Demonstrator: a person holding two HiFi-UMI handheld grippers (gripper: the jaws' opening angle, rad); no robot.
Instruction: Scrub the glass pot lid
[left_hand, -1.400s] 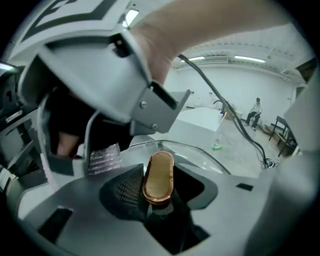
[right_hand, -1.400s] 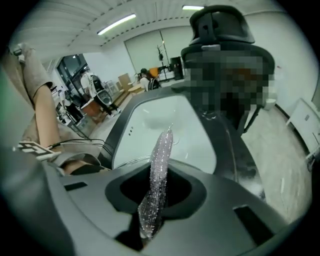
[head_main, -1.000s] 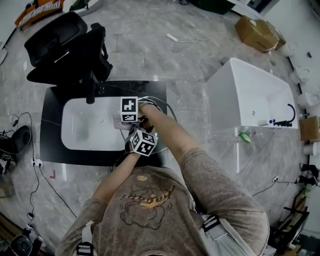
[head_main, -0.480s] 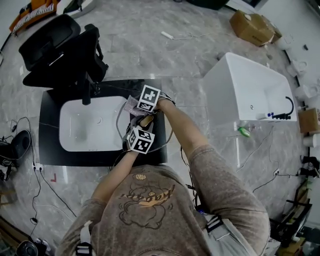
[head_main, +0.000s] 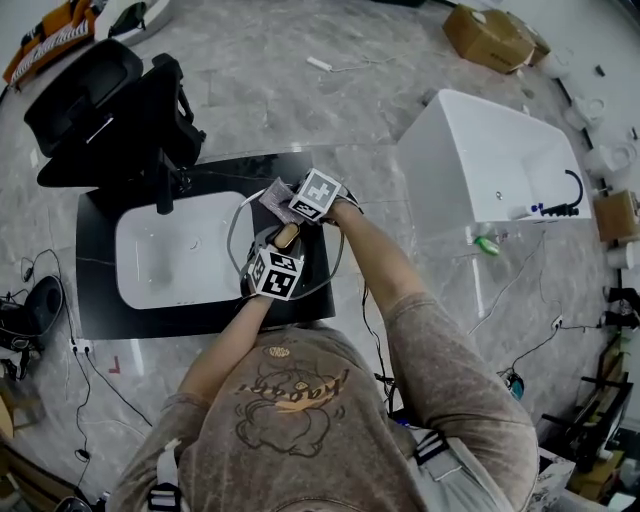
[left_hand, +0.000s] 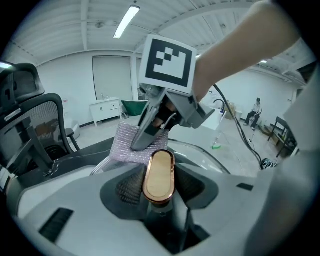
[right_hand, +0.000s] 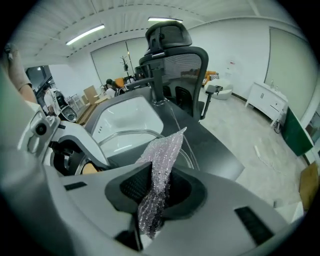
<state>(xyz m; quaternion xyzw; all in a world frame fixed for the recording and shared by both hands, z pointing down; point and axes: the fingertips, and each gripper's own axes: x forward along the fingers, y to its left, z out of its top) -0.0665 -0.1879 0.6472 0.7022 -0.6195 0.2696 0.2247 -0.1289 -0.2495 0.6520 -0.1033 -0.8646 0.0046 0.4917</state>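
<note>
In the head view we see the glass lid (head_main: 233, 232) lying over the right end of the white sink (head_main: 165, 250) and the black counter (head_main: 100, 310). Our left gripper (head_main: 282, 250) comes at it from the near side. It is closed on the knob (head_main: 287, 235) in the middle of the lid. Our right gripper (head_main: 296, 203) is on the far side of the knob. The sparkly cloth (head_main: 272, 194) sticks out of it to the left, over the far edge of the lid. In the left gripper view the gold knob sits tight between the two jaws. The cloth hangs just past it, low by the glass, but we cannot tell if it touches. So the glass to rub lies between the knob and the cloth, and the right gripper is the one nearer to it. In the right gripper view the jaws are pinched narrow on the cloth. The cloth pokes forward over the lid's round edge, toward the sink and the black chair (right_hand: 172, 55). We think the next rub must bring the cloth down onto the glass and in toward the knob, while the left gripper holds the lid steady.
</note>
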